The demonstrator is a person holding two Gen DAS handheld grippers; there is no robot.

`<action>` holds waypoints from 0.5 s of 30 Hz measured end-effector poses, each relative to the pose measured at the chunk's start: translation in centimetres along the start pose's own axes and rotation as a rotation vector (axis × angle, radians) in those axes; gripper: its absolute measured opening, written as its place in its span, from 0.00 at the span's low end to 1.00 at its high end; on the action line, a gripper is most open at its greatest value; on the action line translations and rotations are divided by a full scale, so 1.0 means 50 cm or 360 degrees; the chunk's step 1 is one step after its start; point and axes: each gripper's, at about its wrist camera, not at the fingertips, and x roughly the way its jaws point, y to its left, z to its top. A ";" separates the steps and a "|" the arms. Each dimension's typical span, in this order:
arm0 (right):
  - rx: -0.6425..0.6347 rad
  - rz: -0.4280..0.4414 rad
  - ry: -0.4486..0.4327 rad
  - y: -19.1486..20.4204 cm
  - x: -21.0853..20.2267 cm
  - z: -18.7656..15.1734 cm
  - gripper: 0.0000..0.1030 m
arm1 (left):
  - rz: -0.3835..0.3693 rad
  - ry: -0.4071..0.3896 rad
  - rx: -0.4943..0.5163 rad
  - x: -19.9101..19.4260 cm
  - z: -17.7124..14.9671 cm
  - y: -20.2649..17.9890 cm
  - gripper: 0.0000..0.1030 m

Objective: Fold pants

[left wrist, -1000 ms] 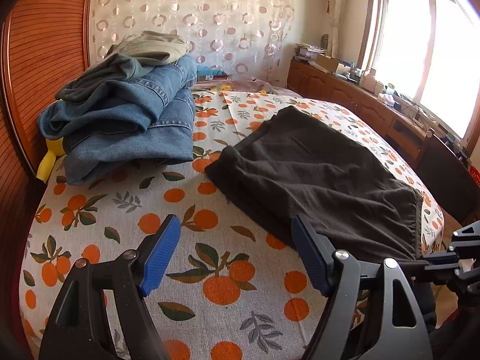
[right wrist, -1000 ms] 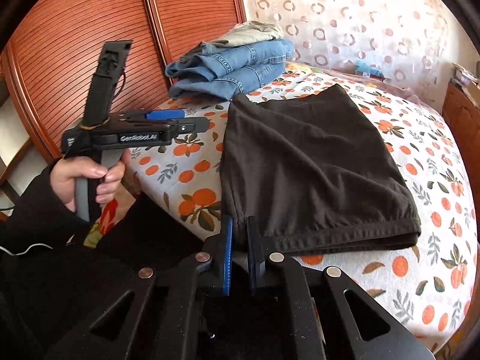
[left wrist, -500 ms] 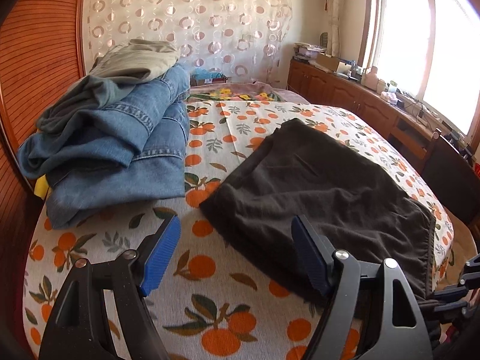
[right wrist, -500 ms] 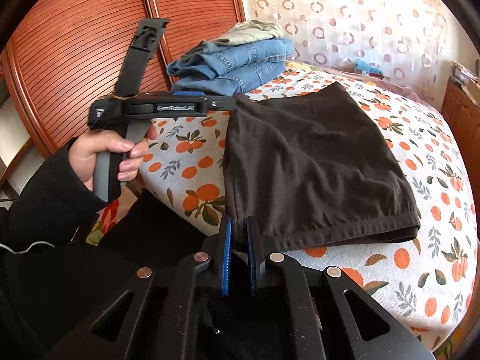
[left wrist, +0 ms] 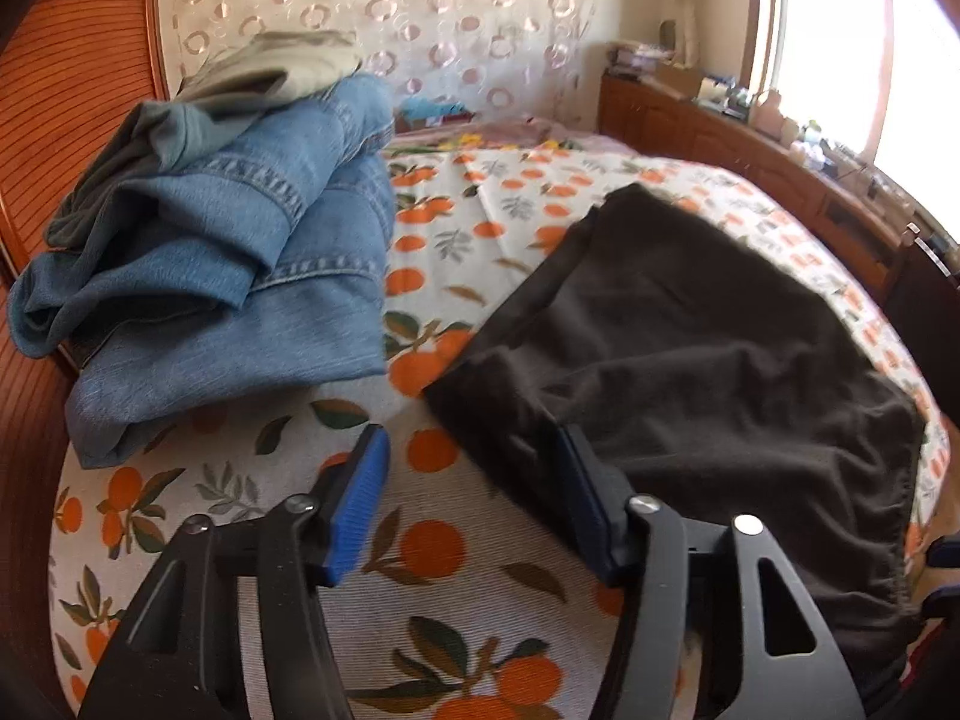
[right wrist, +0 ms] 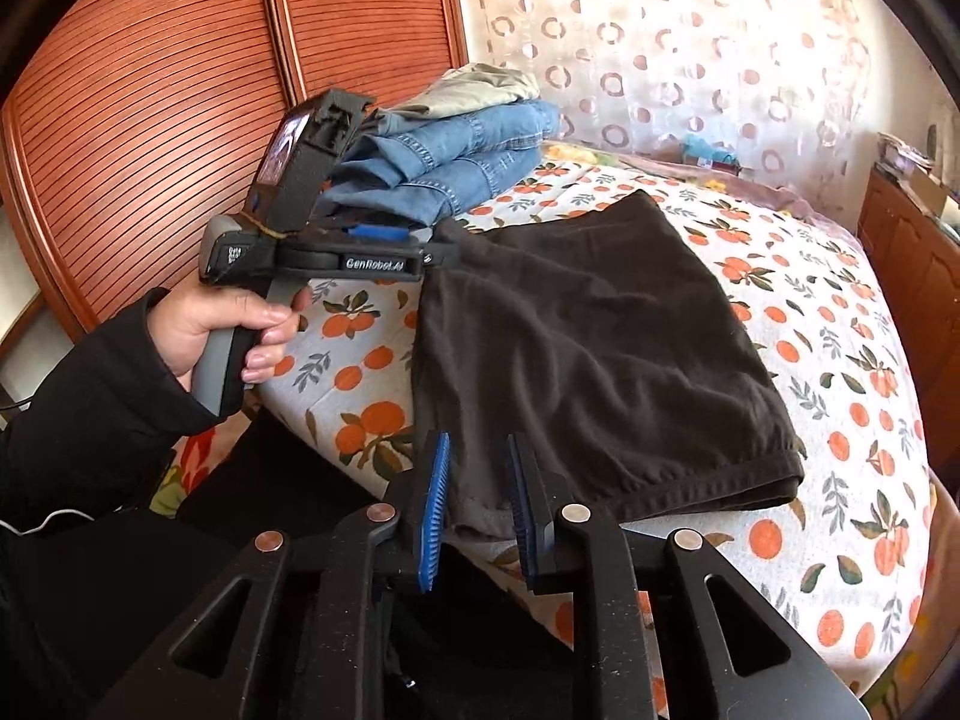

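Observation:
Dark brown pants (right wrist: 600,348) lie folded on the orange-print bed, also seen in the left wrist view (left wrist: 708,348). My left gripper (left wrist: 474,492) is open just above the pants' near left corner, its right finger over the fabric edge. From the right wrist view it (right wrist: 432,252) hovers at the pants' far left corner. My right gripper (right wrist: 477,498) is open by a small gap, with the pants' near corner lying between its blue pads.
A stack of folded jeans (left wrist: 228,276) with a grey-green garment on top sits at the bed's left, against the wooden slatted doors (right wrist: 150,90). A wooden cabinet (left wrist: 780,162) runs along the right under the window. The bedsheet (right wrist: 840,360) extends right of the pants.
My left gripper has moved forward over the bed to the pants' far corner. My right gripper, shut on the pants' near corner before, has opened slightly.

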 end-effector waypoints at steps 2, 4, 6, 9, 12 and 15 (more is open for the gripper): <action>0.0010 -0.0010 -0.0009 -0.005 -0.001 0.000 0.20 | 0.0003 0.0015 -0.0015 -0.001 -0.001 0.010 0.53; 0.0017 -0.0029 -0.0014 -0.010 -0.002 -0.001 0.22 | 0.0038 0.0015 -0.0020 -0.001 -0.001 0.018 0.53; 0.0028 -0.0036 -0.0008 -0.015 0.001 -0.003 0.25 | 0.0018 0.0019 -0.0035 -0.001 -0.002 0.024 0.53; 0.0036 -0.0066 0.0008 -0.024 0.008 -0.009 0.29 | 0.0000 0.0003 -0.0035 -0.008 -0.005 0.023 0.54; 0.0058 -0.0107 0.0016 -0.041 0.011 -0.011 0.31 | -0.0011 -0.0025 -0.0037 -0.027 -0.011 0.016 0.55; 0.0095 -0.0178 -0.0003 -0.068 0.002 -0.013 0.33 | -0.0043 -0.0062 -0.0026 -0.053 -0.019 0.000 0.58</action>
